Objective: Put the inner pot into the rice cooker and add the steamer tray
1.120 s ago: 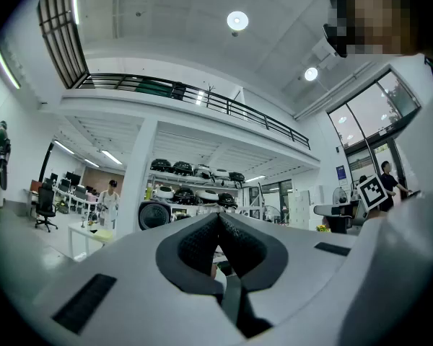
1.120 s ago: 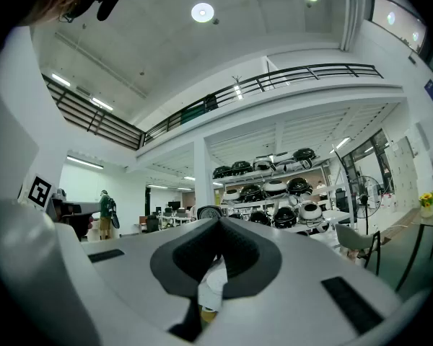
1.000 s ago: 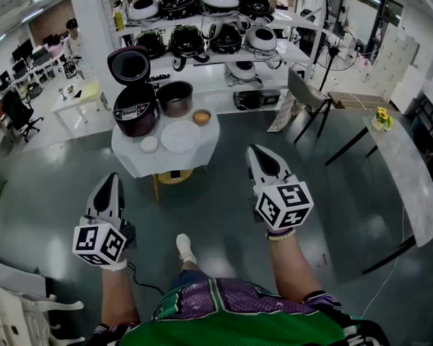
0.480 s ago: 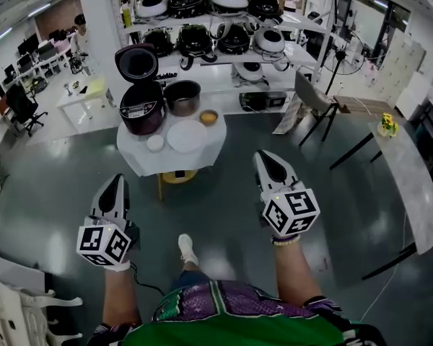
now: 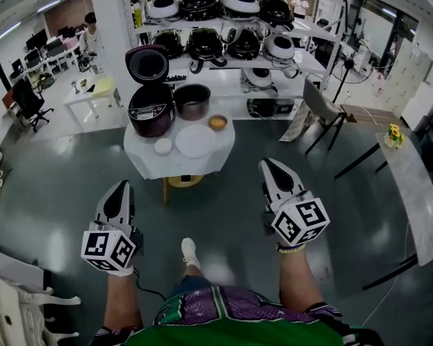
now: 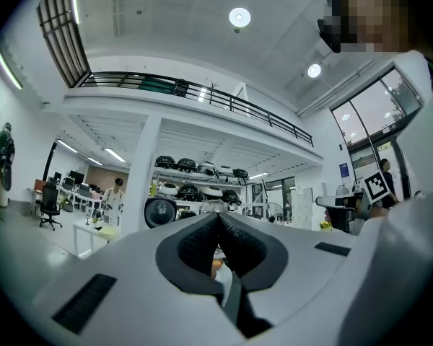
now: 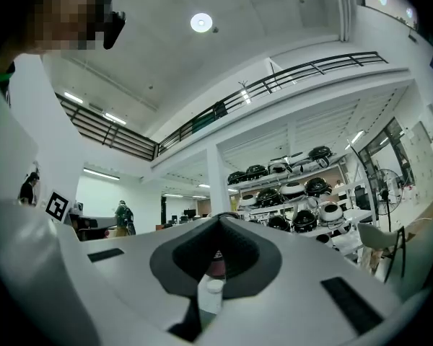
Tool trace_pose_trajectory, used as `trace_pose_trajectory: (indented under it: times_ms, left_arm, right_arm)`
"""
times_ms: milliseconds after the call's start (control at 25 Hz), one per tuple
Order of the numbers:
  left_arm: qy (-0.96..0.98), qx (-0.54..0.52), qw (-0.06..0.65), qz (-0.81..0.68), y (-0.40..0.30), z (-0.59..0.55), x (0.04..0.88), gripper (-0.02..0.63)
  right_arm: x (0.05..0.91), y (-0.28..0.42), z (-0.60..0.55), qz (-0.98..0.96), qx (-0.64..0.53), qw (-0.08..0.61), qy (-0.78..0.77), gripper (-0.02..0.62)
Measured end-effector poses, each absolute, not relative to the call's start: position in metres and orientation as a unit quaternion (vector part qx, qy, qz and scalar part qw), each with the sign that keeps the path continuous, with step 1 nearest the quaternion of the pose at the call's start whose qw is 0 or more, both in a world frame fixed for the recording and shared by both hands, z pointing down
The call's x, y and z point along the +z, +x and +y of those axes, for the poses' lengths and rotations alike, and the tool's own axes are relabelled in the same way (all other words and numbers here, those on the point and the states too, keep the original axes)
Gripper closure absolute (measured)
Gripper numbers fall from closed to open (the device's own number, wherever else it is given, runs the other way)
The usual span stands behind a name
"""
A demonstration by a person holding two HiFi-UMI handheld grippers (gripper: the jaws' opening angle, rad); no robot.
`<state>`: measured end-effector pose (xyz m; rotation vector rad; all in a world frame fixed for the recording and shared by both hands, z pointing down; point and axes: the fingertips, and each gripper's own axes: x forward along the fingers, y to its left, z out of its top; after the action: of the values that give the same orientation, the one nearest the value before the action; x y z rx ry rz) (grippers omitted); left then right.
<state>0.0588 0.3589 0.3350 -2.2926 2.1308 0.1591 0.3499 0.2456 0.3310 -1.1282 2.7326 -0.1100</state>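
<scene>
Ahead, a small round table (image 5: 148,163) with a white cloth carries a dark red rice cooker (image 5: 151,109) with its lid up, a grey inner pot (image 5: 193,101) beside it, and a flat white steamer tray (image 5: 195,140). My left gripper (image 5: 120,191) and right gripper (image 5: 269,167) are both shut and empty, held over the floor well short of the table. In the left gripper view the jaws (image 6: 218,218) meet at the tips; the right gripper view shows its jaws (image 7: 219,222) meeting too, with the cooker (image 7: 215,264) seen small between the pads.
A small white lid (image 5: 163,146) and an orange bowl (image 5: 218,122) also sit on the table. Behind it, white shelves (image 5: 224,31) hold several rice cookers. A chair (image 5: 319,110) stands to the right, a long grey table (image 5: 415,193) at far right, desks and a person at the back left.
The table and shelves have shifted lower and slightly right in the head view and look a little nearer. Both grippers stay shut and keep their spacing.
</scene>
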Motion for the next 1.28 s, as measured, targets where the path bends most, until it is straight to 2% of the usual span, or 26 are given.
trace_pose_trajectory:
  times_ms: [160,440,680,800,1280]
  left_arm:
    - [-0.730,0.054,0.002,0.681,0.047,0.346,0.335,0.584]
    - [-0.731,0.068,-0.007,0.679,0.028,0.311,0.337,0.584]
    - [-0.725,0.064,-0.018,0.686,0.001,0.270,0.345,0.584]
    - [-0.731,0.065,-0.030,0.678,-0.014,0.245,0.347,0.584]
    - [-0.748,0.068,-0.039,0.659,-0.113,0.131,0.337,0.584]
  right_arm:
    - [0.325,0.340,0.234,0.923,-0.042,0.099,-0.370,0.591]
    - [0.322,0.325,0.197,0.919,-0.049,0.073,-0.384,0.591]
    - [0.305,0.322,0.157,0.901,-0.023,0.124,-0.415,0.591]
    - [0.302,0.316,0.131,0.897,-0.028,0.124,-0.424,0.591]
    - [0.287,0.222,0.029,0.897,-0.033,0.101,-0.429,0.591]
